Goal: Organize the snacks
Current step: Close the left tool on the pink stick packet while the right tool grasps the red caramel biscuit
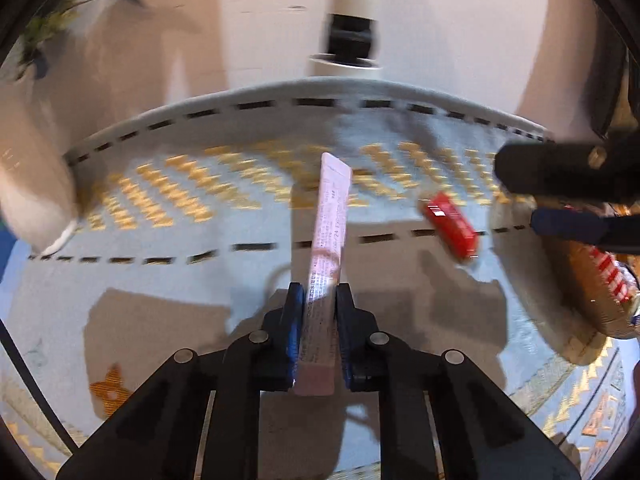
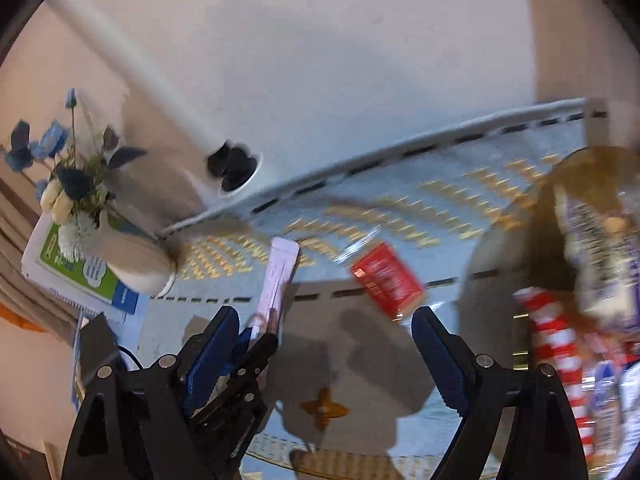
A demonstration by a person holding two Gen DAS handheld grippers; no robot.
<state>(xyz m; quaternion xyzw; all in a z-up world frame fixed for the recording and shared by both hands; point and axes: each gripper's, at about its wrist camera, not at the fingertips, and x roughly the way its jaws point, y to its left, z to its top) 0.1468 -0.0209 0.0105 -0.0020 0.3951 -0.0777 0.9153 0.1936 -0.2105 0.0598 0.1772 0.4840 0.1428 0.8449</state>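
My left gripper (image 1: pixel 318 294) is shut on a long pink snack box (image 1: pixel 330 216), held above the patterned cloth; the box also shows in the right wrist view (image 2: pixel 276 276), with the left gripper (image 2: pixel 256 336) around its lower end. A red snack box (image 1: pixel 450 224) lies on the cloth to the right; it also shows ahead in the right wrist view (image 2: pixel 386 280). My right gripper (image 2: pixel 324 320) is open and empty, above the cloth near the red box; it appears at the right edge of the left wrist view (image 1: pixel 560 200). A woven basket (image 2: pixel 556 264) on the right holds several snack packs (image 2: pixel 552 344).
A beige vase of flowers (image 2: pixel 132 264) stands on the cloth's left end beside a spiral notebook (image 2: pixel 68 272). A white pole with a black fitting (image 1: pixel 350 40) rises behind the table's far edge (image 1: pixel 320 86). The basket rim (image 1: pixel 520 280) is at the right.
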